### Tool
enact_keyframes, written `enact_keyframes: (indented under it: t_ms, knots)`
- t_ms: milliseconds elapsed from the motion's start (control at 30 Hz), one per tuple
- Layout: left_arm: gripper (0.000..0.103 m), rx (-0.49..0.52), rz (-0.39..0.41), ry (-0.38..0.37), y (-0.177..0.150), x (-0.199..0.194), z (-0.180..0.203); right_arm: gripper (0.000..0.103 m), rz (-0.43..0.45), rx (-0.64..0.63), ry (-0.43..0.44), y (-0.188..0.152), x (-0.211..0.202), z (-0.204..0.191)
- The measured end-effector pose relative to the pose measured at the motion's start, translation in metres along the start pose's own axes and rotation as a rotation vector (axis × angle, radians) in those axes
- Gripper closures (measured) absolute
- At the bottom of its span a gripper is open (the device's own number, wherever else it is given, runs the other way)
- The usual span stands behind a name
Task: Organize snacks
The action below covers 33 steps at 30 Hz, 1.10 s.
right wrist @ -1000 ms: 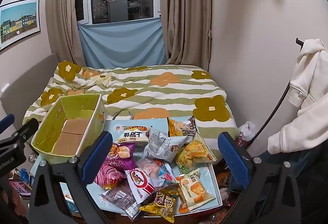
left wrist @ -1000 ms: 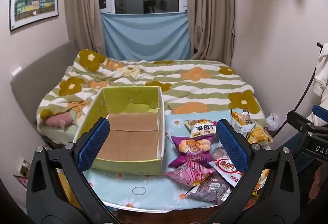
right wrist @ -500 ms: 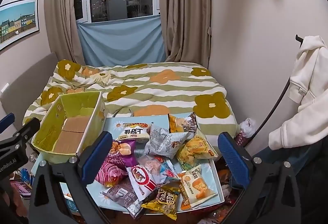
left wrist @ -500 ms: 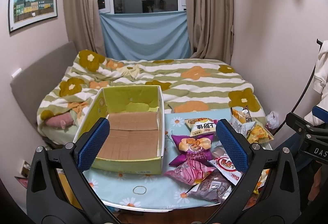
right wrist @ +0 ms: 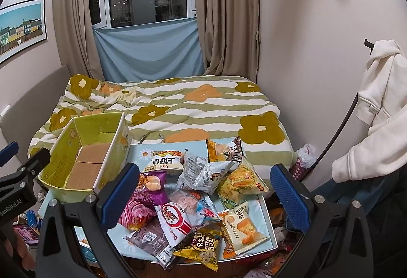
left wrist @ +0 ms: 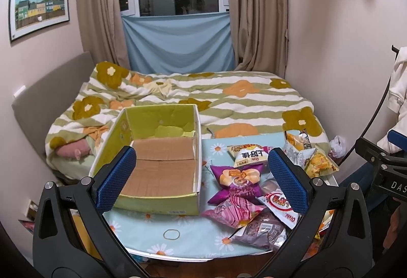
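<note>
While both grippers hang above the small table (left wrist: 142, 220) with nothing between their pads, the sorting has not yet begun. The left gripper (left wrist: 201, 176) is spread wide over the green cardboard box (left wrist: 157, 168), which stands empty on the left part of the table. The right gripper (right wrist: 203, 191) is also spread wide, above the pile of snack bags (right wrist: 193, 204) that lies loose just beside the box, to its right.

I judge that the first step is to take one bag from the top of the pile. A good choice is the grey crumpled bag (right wrist: 203, 173), or the white Oishi bag (right wrist: 175, 222), because they lie over the others. The pads should close on a sealed edge, not on the puffed middle, which can slip or crush. The purple bag (left wrist: 237, 180) is nearest to the box.
</note>
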<state>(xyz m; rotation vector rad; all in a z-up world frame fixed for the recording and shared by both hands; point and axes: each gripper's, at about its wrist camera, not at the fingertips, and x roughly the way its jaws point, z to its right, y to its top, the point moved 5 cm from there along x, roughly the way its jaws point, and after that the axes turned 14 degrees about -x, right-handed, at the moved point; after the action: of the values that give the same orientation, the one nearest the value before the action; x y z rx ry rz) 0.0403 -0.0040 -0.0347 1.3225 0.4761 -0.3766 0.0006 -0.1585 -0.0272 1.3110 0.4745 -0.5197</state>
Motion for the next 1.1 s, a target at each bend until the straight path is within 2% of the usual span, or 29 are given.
enact_keyframes:
  t_ms: [1100]
  knots:
    - [0.0, 0.012, -0.01, -0.004, 0.0005, -0.0072, 0.0041, 0.001, -0.001, 0.007, 0.006, -0.0004, 0.0002, 0.0019]
